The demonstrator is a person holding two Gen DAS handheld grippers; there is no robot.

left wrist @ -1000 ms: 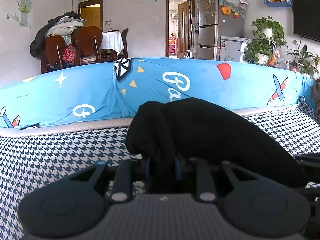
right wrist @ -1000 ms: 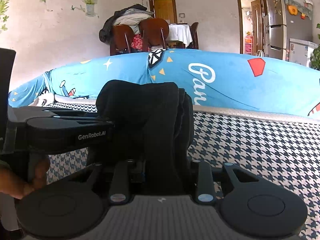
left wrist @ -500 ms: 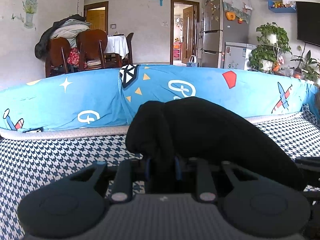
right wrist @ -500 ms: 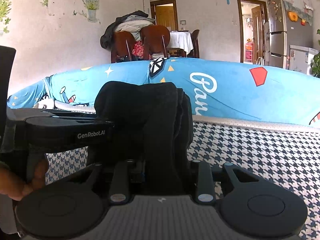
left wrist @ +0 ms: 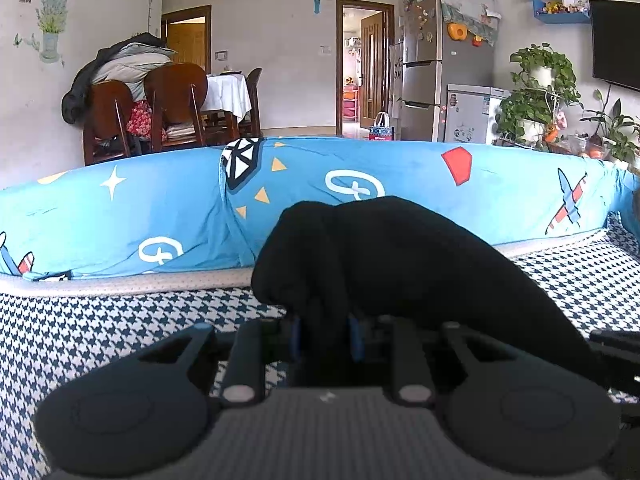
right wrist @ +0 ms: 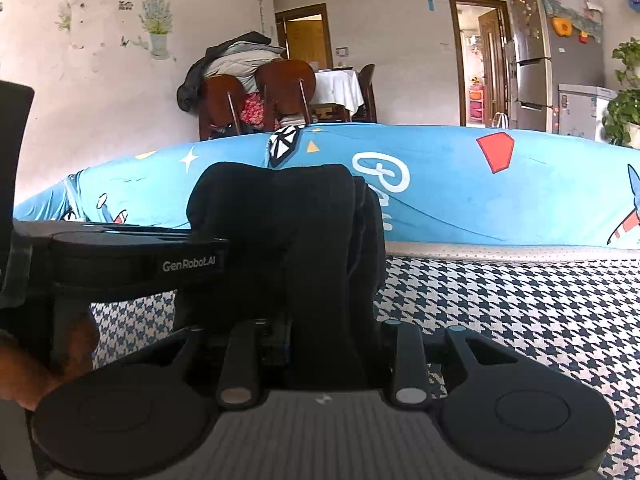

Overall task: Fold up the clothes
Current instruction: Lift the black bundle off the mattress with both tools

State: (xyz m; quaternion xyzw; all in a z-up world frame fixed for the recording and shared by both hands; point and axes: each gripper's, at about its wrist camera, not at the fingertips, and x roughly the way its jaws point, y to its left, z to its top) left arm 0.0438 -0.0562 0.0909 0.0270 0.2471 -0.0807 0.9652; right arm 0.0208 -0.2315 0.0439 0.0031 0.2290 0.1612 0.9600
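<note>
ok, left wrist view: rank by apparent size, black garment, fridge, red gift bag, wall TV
1. black garment, though nearness to the camera inflates it
2. fridge
3. wall TV, cut off by the frame edge, so unsure against the fridge
4. red gift bag

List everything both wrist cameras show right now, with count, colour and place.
black garment: one, black, bunched, clamped in both tools above the cover
houndstooth cover: one, navy and white, underneath
blue quilt: one, patterned, rolled along the far edge
wooden chairs: two, brown, by the far wall, clothes piled on them
fridge: one, silver, right of the doorway
potted plants: several, green, far right
left tool: shut on the garment
right tool: shut on the garment
hand: one, holding the left tool
</note>
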